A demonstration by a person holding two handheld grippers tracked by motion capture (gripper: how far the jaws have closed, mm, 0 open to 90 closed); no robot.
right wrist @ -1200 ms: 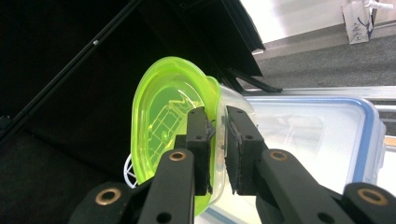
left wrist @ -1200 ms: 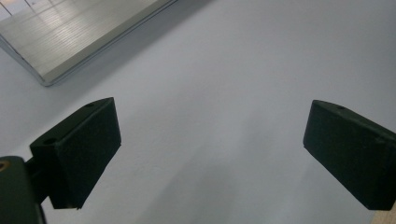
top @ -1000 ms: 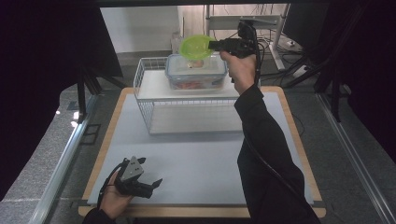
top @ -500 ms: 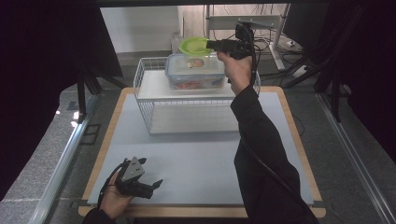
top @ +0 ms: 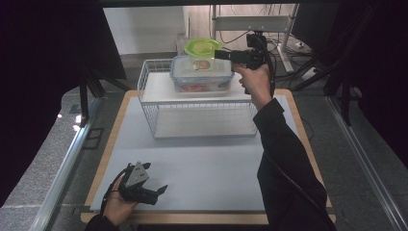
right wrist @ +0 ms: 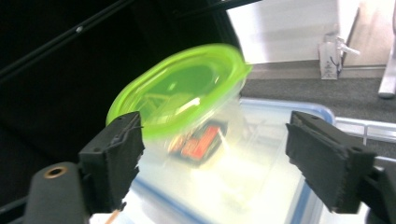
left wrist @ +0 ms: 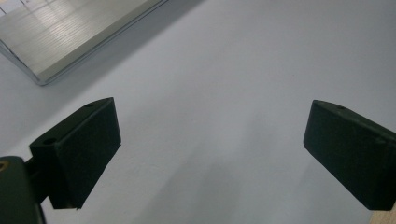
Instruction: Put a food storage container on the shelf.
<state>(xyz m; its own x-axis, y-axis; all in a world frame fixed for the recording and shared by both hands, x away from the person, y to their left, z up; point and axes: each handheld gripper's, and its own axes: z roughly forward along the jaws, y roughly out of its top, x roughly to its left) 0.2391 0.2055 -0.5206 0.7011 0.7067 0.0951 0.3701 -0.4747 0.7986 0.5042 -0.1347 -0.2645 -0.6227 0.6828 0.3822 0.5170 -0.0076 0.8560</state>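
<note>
The right gripper (top: 222,54) has just been spreading its jaws off the round, green-lidded clear plastic tub (top: 202,48), now stacked, blurred and tilted, atop the blue-rimmed clear plastic box (top: 201,73) — released, I'd judge.

Your right arm (top: 284,159) reaches far forward in a dark sleeve, stretched nearly straight, with the hand (top: 254,83) raised and wrapped around the grip. Your right gripper (top: 220,54) points level toward your left, and its jaws have just been opening; they now stand wide apart with the pads pressing on nothing. Your left hand (top: 118,195) rests low at the near edge, palm cupping the left gripper (top: 161,191), which lies almost flat and points to your right, jaws spread wide and holding nothing.
</note>
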